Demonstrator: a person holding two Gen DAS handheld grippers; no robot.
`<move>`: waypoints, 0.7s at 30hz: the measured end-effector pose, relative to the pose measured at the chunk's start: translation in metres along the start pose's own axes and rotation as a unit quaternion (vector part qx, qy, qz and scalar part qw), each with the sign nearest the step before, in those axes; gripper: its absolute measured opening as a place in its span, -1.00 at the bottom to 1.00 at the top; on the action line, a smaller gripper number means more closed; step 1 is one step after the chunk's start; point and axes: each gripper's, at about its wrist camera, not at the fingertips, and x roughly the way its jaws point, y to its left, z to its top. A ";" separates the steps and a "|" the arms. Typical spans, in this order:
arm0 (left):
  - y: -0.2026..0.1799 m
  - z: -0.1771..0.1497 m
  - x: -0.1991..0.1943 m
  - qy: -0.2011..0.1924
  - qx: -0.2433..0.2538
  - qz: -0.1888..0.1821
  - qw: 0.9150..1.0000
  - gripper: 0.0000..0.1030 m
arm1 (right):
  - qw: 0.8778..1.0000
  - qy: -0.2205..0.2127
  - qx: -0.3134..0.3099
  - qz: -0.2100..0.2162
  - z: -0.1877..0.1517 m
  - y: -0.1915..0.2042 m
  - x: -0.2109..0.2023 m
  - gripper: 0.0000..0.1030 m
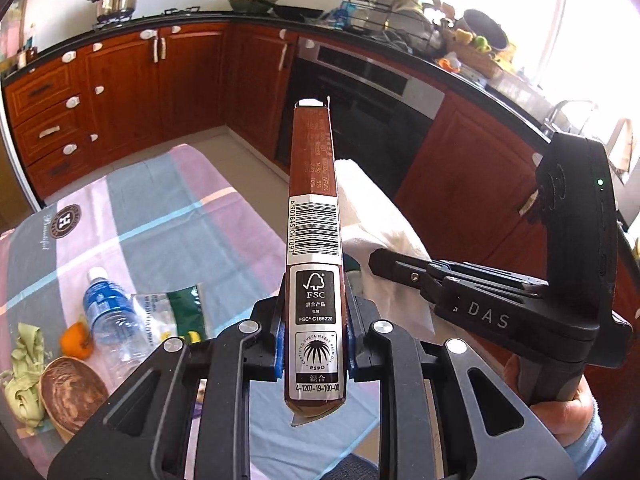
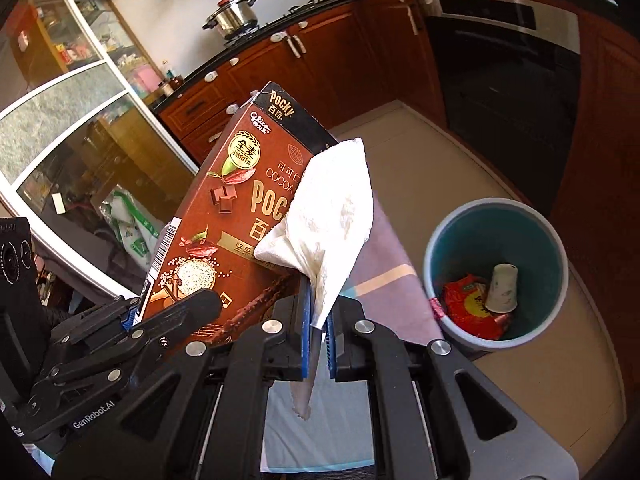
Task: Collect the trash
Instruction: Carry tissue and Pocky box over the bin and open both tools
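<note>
Worktop (image 1: pixel 168 216) under pastel plaid cloth carries clear plastic bottle with blue label (image 1: pixel 105 312), green-white wrapper (image 1: pixel 172 312), orange fruit (image 1: pixel 76 340), brown round bowl (image 1: pixel 70 392), crumpled green scrap (image 1: pixel 24 380).

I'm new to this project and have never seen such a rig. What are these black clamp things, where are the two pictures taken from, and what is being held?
No robot here: a person carries hand-held tongs, one in each hand, each with a fisheye camera looking along its fingers. The left view shows the left tongs gripping a brown Pocky box by its narrow sides. The right view shows the right tongs pinching a white paper napkin. On the striped cloth lie a plastic bottle and wrappers. The bin on the floor holds a paper cup.
</note>
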 end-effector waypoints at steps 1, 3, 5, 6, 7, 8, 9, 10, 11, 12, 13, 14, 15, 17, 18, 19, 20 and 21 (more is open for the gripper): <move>-0.008 0.002 0.009 0.007 0.004 -0.005 1.000 -0.58 | 1.000 -0.002 0.009 -0.005 0.000 -0.013 -0.003 -0.88; -0.023 0.007 0.029 0.024 0.011 -0.016 1.000 -0.58 | 1.000 -0.004 0.027 -0.014 0.001 -0.040 -0.008 -0.88; -0.038 0.011 0.050 0.043 0.018 -0.025 0.999 -0.58 | 0.999 -0.003 0.044 -0.025 0.000 -0.065 -0.011 -0.88; -0.044 0.012 0.061 0.054 0.020 -0.030 0.998 -0.58 | 0.998 -0.003 0.052 -0.030 0.000 -0.077 -0.013 -0.88; -0.051 0.013 0.073 0.065 0.022 -0.034 0.997 -0.58 | 0.998 -0.001 0.060 -0.035 0.000 -0.090 -0.013 -0.88; -0.057 0.013 0.084 0.075 0.023 -0.036 0.996 -0.58 | 0.997 0.002 0.067 -0.040 -0.001 -0.100 -0.014 -0.88; -0.062 0.013 0.095 0.086 0.026 -0.039 0.995 -0.58 | 0.996 0.005 0.074 -0.046 -0.002 -0.110 -0.012 -0.88; -0.065 0.014 0.106 0.096 0.027 -0.040 0.994 -0.58 | 0.995 0.010 0.080 -0.050 -0.003 -0.120 -0.011 -0.88; -0.067 0.014 0.117 0.108 0.026 -0.042 0.993 -0.58 | 0.995 0.015 0.086 -0.053 -0.005 -0.128 -0.008 -0.88; -0.070 0.014 0.129 0.121 0.025 -0.045 0.991 -0.58 | 0.994 0.021 0.092 -0.056 -0.006 -0.137 -0.005 -0.88; -0.070 0.014 0.139 0.133 0.024 -0.046 0.990 -0.58 | 0.993 0.028 0.097 -0.059 -0.007 -0.144 -0.002 -0.88; -0.071 0.013 0.150 0.145 0.024 -0.045 0.988 -0.58 | 0.992 0.035 0.103 -0.061 -0.007 -0.152 0.003 -0.88; -0.072 0.013 0.162 0.157 0.022 -0.044 0.986 -0.58 | 0.991 0.042 0.109 -0.063 -0.008 -0.158 0.008 -0.88; -0.072 0.013 0.181 0.176 0.016 -0.042 0.983 -0.58 | 0.989 0.056 0.121 -0.068 -0.010 -0.171 0.018 -0.88; -0.071 0.013 0.189 0.183 0.013 -0.042 0.982 -0.58 | 0.988 0.062 0.125 -0.071 -0.010 -0.176 0.023 -0.88; -0.071 0.014 0.196 0.189 0.011 -0.041 0.981 -0.58 | 0.987 0.068 0.129 -0.072 -0.011 -0.182 0.028 -0.88; -0.071 0.015 0.203 0.194 0.010 -0.039 0.980 -0.58 | 0.986 0.073 0.132 -0.074 -0.012 -0.187 0.032 -0.88; -0.070 0.016 0.209 0.198 0.009 -0.038 0.979 -0.57 | 0.985 0.078 0.136 -0.075 -0.012 -0.190 0.037 -0.88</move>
